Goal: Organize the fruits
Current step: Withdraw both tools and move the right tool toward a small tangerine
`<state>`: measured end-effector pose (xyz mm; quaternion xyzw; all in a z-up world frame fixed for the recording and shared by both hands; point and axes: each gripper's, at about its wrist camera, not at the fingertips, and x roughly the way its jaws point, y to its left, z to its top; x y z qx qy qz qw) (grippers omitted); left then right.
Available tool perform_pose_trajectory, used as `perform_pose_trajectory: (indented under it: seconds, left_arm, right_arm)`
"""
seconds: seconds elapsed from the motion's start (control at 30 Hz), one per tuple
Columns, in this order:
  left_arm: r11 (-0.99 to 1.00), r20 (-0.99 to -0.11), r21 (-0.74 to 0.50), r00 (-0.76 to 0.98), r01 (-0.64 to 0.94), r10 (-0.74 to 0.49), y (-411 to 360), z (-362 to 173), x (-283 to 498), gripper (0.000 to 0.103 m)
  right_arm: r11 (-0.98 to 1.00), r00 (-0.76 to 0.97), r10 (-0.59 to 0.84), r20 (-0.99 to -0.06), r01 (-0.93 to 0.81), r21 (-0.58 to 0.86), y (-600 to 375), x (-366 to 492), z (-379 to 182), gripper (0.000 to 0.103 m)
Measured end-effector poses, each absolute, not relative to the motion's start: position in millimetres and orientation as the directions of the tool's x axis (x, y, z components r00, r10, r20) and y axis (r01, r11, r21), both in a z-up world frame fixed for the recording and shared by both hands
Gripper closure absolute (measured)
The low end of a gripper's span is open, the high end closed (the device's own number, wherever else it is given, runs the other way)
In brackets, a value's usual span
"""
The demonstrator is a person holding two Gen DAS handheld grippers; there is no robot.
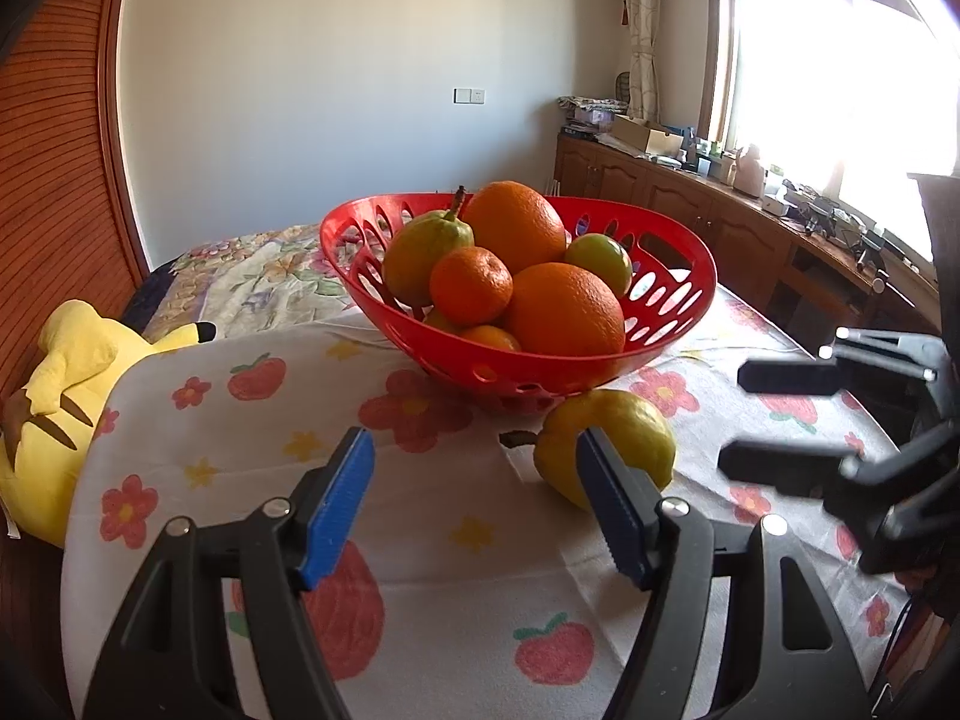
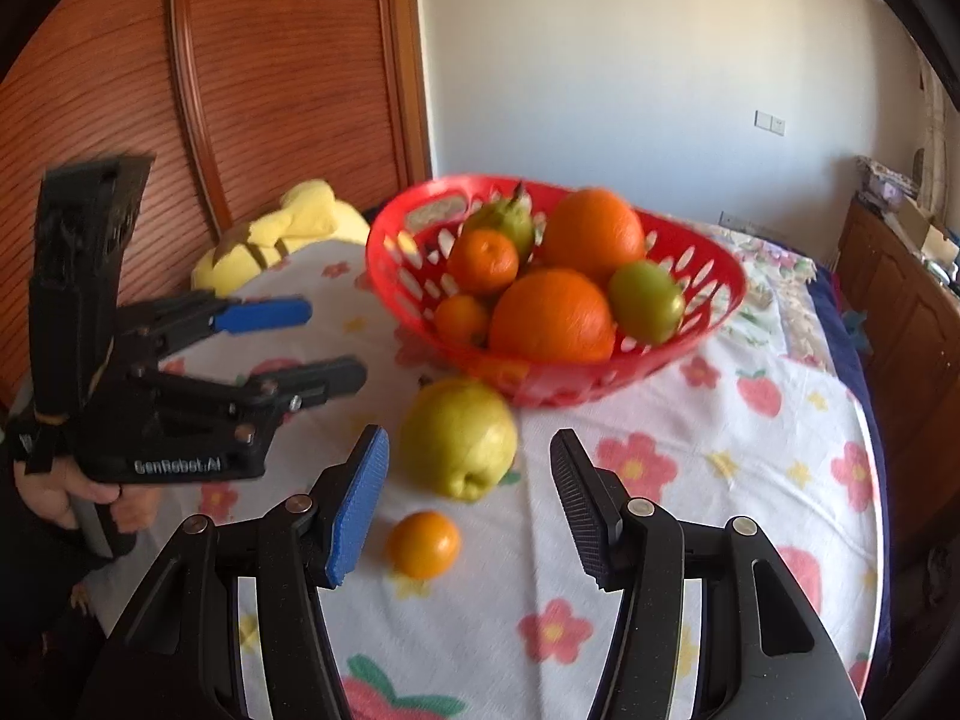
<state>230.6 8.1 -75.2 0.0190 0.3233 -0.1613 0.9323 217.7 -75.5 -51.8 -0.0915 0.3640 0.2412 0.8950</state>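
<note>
Left claw (image 2: 327,348) spread and empty, left of the red basket (image 1: 690,324). The yellow pear (image 2: 459,435) lies on the surface just in front of the basket, stem toward it, long axis running front-to-back; a small orange (image 2: 423,543) sits nearer. Right claw (image 2: 468,504) spread, empty: I'd straddle the pear's belly, not its stem.
</note>
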Motion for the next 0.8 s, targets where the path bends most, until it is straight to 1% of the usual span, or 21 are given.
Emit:
perform_pose_trajectory:
  seconds: [0.07, 0.23, 0.4, 0.67, 0.8]
  left_arm:
    - [0.947, -0.606, -0.075, 0.74, 0.312, -0.292, 8.7, -77.8, 230.7, 0.033]
    - [0.951, -0.598, -0.09, 0.747, 0.295, -0.289, 14.0, -83.8, 231.6, 0.033]
    - [0.952, -0.602, -0.092, 0.745, 0.292, -0.287, 15.2, -89.8, 232.1, 0.033]
    - [0.952, -0.605, -0.071, 0.745, 0.299, -0.279, 11.6, -92.0, 231.5, 0.033]
    - [0.951, -0.607, -0.069, 0.744, 0.302, -0.28, 10.5, -92.0, 231.3, 0.033]
  right_arm:
    - [0.867, 0.604, 0.358, -0.712, -0.498, 0.014, -74.5, 215.2, -60.9, 0.046]
    - [0.87, 0.569, 0.347, -0.746, -0.492, 0.029, -70.8, 213.0, -81.1, 0.051]
    - [0.867, 0.547, 0.35, -0.761, -0.496, 0.042, -66.1, 211.9, -92.0, 0.053]
    - [0.866, 0.519, 0.349, -0.78, -0.498, 0.056, -60.1, 212.6, -104.2, 0.055]
    - [0.867, 0.509, 0.343, -0.79, -0.494, 0.059, -58.1, 214.4, -110.0, 0.06]
